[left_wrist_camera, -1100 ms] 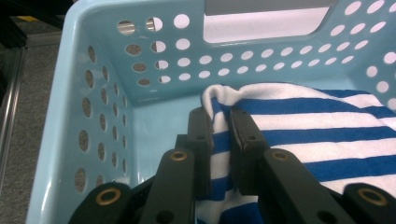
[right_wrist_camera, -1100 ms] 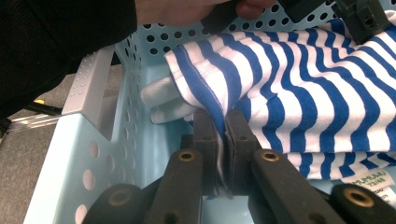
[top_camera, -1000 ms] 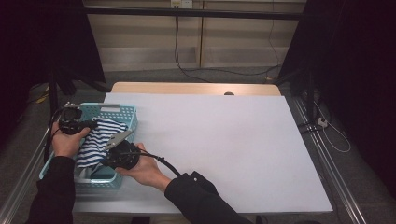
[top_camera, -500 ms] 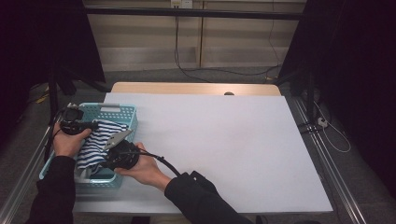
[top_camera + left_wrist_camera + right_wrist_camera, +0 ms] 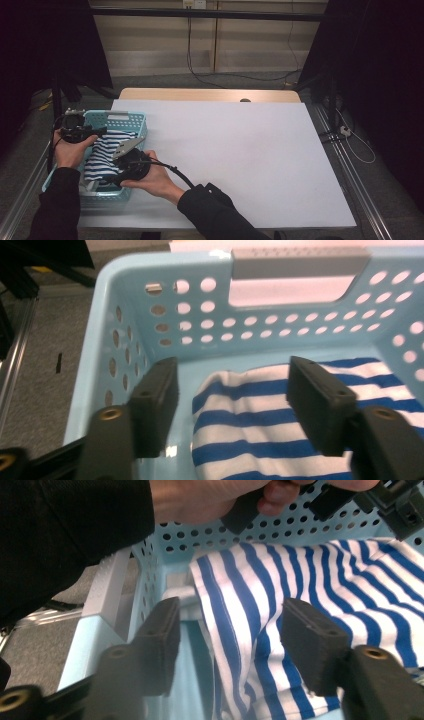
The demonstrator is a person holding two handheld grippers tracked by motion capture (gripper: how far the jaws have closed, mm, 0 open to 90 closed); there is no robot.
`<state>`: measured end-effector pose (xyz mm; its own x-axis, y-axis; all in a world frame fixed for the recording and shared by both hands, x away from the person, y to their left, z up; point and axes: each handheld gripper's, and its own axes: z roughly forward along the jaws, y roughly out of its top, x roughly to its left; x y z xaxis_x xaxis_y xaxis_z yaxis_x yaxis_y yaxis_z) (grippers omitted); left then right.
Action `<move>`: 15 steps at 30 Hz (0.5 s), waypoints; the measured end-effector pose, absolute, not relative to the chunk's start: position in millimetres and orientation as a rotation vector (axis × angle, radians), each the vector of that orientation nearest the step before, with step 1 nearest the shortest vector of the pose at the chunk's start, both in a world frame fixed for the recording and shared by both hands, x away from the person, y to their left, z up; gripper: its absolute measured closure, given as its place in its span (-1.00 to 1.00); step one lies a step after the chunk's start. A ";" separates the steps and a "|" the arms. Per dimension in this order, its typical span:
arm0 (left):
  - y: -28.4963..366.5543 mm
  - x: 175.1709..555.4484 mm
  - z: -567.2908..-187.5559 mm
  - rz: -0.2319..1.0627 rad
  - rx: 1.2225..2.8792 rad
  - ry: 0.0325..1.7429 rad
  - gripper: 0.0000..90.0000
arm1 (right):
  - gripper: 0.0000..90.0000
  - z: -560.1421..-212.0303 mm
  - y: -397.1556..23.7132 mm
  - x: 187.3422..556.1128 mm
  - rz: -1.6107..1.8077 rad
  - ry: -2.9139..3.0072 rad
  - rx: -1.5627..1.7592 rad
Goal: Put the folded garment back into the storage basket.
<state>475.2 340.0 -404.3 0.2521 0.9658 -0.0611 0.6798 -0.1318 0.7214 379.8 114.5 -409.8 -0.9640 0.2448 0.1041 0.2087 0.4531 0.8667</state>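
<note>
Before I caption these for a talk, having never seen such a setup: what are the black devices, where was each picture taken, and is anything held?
A person sits at a white table with a hand-held two-jaw tool in each hand. The high view looks down from above: the left tool and the right tool both reach into a light blue basket holding a blue-and-white striped cloth. The other two pictures come from cameras riding on the tools, looking along their black jaws. In both, the jaws have just been opening and stand apart over the cloth without pinching it, so nothing is held.
</note>
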 end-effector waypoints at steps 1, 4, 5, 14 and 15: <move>339.9 474.5 -403.2 0.574 1.878 1.492 -0.29 | -0.20 -408.9 114.1 379.7 1.580 2.635 0.404; 340.3 472.9 -400.2 0.580 1.855 1.471 -0.44 | -0.35 -404.8 111.3 379.9 1.605 2.610 0.419; 340.2 472.4 -399.0 0.591 1.850 1.476 -0.48 | -0.40 -403.8 110.5 379.8 1.611 2.604 0.432; 342.6 464.1 -386.3 0.616 1.817 1.404 -0.80 | -0.65 -393.2 94.5 385.8 1.671 2.540 0.485; 342.7 463.1 -384.9 0.622 1.812 1.396 -0.80 | -0.68 -392.6 92.5 386.2 1.670 2.534 0.492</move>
